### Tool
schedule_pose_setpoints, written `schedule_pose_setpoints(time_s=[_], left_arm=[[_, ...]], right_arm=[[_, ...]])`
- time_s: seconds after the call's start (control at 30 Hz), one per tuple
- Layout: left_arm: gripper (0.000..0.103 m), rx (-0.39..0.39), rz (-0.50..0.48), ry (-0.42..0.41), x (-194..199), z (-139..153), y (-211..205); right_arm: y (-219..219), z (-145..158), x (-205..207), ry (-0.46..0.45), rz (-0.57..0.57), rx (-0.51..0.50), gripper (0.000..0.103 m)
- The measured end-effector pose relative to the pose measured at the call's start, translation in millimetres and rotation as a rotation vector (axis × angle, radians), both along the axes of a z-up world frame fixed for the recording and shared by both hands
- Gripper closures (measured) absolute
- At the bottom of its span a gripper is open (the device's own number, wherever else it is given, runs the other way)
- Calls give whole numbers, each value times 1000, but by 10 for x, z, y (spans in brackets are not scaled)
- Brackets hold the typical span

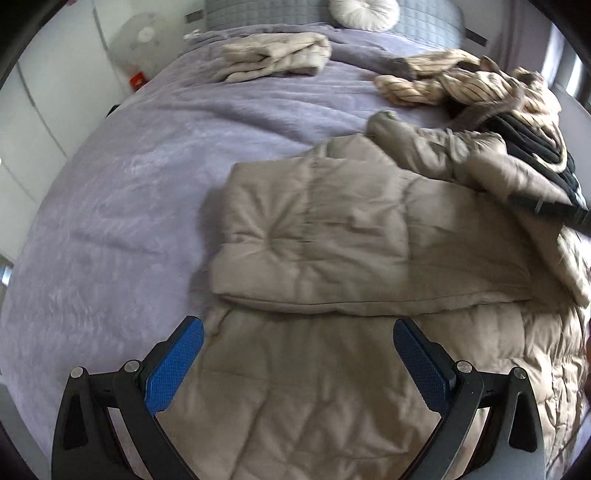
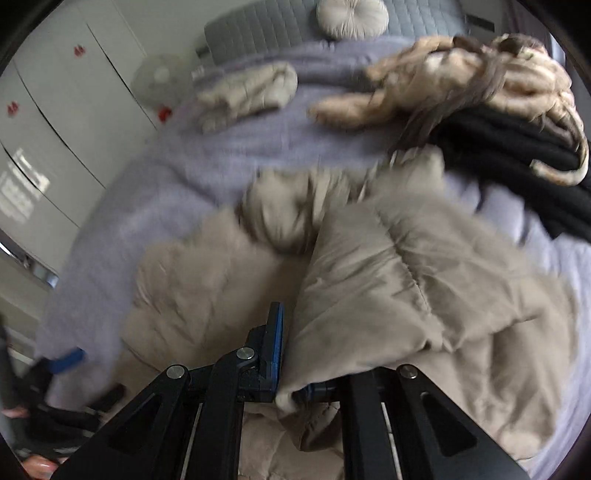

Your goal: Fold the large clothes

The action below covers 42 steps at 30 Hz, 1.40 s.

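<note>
right gripper (image 2: pixel 291 373) pinches the blurred beige puffer coat (image 2: pixel 406 280) — its far finger seemingly hidden; left gripper (image 1: pixel 295 369) spread.

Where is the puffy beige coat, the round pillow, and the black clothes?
puffy beige coat (image 1: pixel 332 236): left wrist view, on its folded-over quilted panel.
round pillow (image 1: pixel 364 13): left wrist view, near its gathered middle, at the bed's head.
black clothes (image 2: pixel 517 162): right wrist view, on the dark folds under the striped garment.

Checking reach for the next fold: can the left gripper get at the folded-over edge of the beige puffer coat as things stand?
Probably yes. The left gripper is open over the beige puffer coat, and nothing lies between its fingers and the folded edge just ahead. The right gripper grips coat fabric off to the side.
</note>
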<state>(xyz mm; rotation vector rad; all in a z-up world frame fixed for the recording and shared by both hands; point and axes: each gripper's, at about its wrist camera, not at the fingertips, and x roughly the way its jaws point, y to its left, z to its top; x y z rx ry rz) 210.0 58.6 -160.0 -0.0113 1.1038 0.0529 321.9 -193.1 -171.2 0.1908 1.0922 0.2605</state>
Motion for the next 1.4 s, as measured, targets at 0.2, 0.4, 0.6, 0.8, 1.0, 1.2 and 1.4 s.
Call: schedule_pose_setpoints(time_s=[0.2,0.4,0.6,0.8,1.0,1.2,1.4], left_arm=[[0,-20,16,4,16,-73,126],[0,-101,10,-24,38,-3,113],[0,-127,16,-36,142,23,192],[0,-219,32,-45,138,30,415],[0,-340,52,-74,200,103,645],[0,-547,3,-38,351,43,528],[0,-608,-51,60,578,-287,58]], right_arm=[[-67,-393,-34,111,-77,28,62],[-480,-136,-270,93,-223,208,31],[-1200,-194,-380,82,-558,414,80],[-620,75,-175,-28,-301,328,94],[459,-51,-218,9,58,105,89],[620,-169,-421,105,82,36,48],[-315,-264,-827,229,-100,191,48]])
